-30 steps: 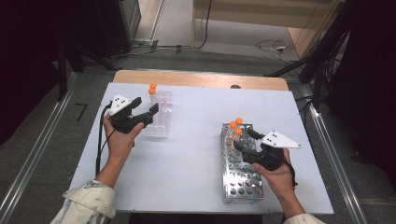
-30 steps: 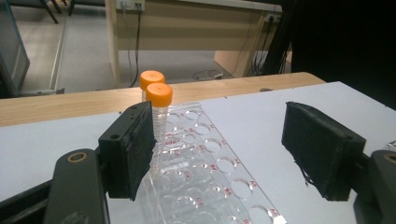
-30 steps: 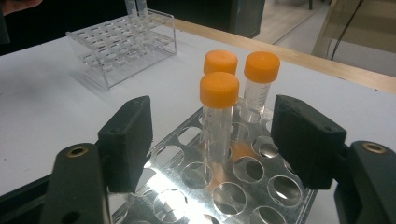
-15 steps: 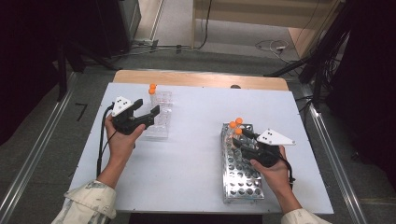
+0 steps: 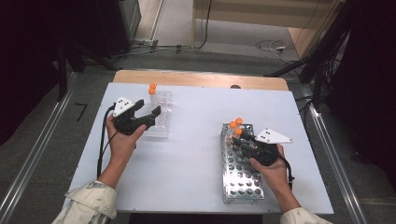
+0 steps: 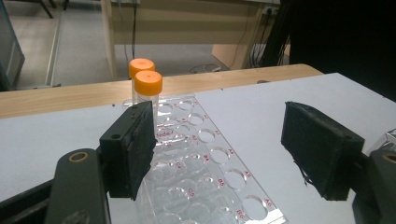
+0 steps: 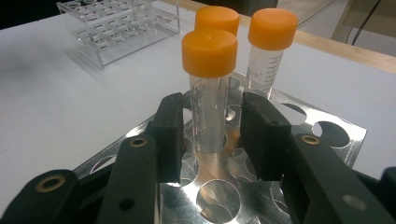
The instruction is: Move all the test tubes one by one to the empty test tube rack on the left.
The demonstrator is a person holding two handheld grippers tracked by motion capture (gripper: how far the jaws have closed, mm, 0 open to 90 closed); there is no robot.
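**Right claw closing around the nearest tube in the metal rack**

In the right gripper view, the right claw (image 7: 210, 140) sits astride the nearest orange-capped tube (image 7: 208, 98), which stands upright in the metal rack (image 7: 322, 126), its long axis vertical, at frame centre. The jaws have just been closing with the tube between them; narrow gaps still show on both sides, so the pads are not yet pressing. Three capped tubes stand in this rack, clustered at its far end. At the left of the high view, the left claw (image 5: 148, 108) hangs released beside the clear rack (image 5: 161, 122), which holds two capped tubes (image 6: 145, 86) at its far end. The right hand is plainly nearer the tube; squeezing shut, then lifting straight up, seems next.
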